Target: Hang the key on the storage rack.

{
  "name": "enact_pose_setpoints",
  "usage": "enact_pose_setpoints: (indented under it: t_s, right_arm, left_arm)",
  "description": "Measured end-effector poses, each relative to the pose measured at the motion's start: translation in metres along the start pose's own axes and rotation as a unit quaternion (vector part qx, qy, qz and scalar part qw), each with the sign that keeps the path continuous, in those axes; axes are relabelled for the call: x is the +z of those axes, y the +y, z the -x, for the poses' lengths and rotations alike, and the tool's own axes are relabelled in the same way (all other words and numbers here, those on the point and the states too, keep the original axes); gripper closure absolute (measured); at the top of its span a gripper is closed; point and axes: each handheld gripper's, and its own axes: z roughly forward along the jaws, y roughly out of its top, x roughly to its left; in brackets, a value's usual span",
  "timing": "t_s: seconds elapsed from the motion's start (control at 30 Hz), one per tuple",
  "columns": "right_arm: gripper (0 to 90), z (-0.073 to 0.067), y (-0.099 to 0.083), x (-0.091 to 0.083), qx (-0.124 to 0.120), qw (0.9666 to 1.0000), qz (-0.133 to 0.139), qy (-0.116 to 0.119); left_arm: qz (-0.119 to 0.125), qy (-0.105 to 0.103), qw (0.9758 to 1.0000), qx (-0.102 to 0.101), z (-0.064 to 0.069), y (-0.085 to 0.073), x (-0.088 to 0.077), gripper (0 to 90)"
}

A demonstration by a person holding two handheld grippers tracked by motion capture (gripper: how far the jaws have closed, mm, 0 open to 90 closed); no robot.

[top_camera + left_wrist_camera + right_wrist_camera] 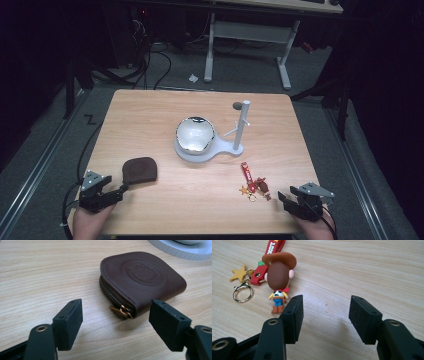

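Low at seven o'clock on the wooden table (pixel 200 200), the left gripper (pixel 116 315) rests with jaws spread and nothing between them; the brown leather zip pouch (pixel 142 280) lies just beyond, toward one o'clock, brass zipper pull (pixel 122 311) facing it. Down at five o'clock, the right gripper (pixel 325 312) also has its jaws spread and unfilled. A cowboy figure keychain (pixel 278 280) lies near it, toward eleven o'clock, just beside the left jaw, with a yellow star charm (pixel 239 273) and red strap (pixel 272 247).
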Motion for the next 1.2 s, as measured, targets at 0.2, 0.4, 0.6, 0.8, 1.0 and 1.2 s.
enact_pose_setpoints:
  t_s: [0.2, 0.4, 0.6, 0.8, 1.0, 1.2]
  right_arm:
    - [45.3, -0.001, 0.000, 0.001, -0.003, 1.0000, -0.001, 0.002]
    - [45.2, -0.001, -0.001, 0.003, 0.002, 1.0000, -0.001, 0.005]
    - [45.4, 0.000, -0.001, 0.005, -0.003, 1.0000, -0.002, 0.006]
    - [46.7, 0.000, -0.002, 0.006, -0.001, 1.0000, -0.001, 0.008]
    - [44.7, -0.002, 0.005, 0.008, 0.001, 0.9998, -0.007, 0.019]
    - [47.5, -0.006, 0.008, 0.013, -0.021, 0.9993, -0.025, 0.016]
  left_arm:
    - [0.001, 0.001, 1.0000, 0.007, 0.000, -0.001, 0.000, 27.4]
    - [-0.001, -0.003, 1.0000, 0.006, -0.002, -0.001, 0.000, 26.4]
    - [0.000, 0.000, 1.0000, 0.009, -0.002, -0.001, 0.000, 26.5]
    - [0.005, 0.002, 1.0000, 0.005, -0.003, -0.001, -0.002, 25.7]
    - [0.010, 0.004, 0.9999, 0.004, -0.002, -0.001, -0.002, 24.7]
    - [0.010, -0.002, 0.9999, 0.007, -0.002, 0.000, -0.002, 24.5]
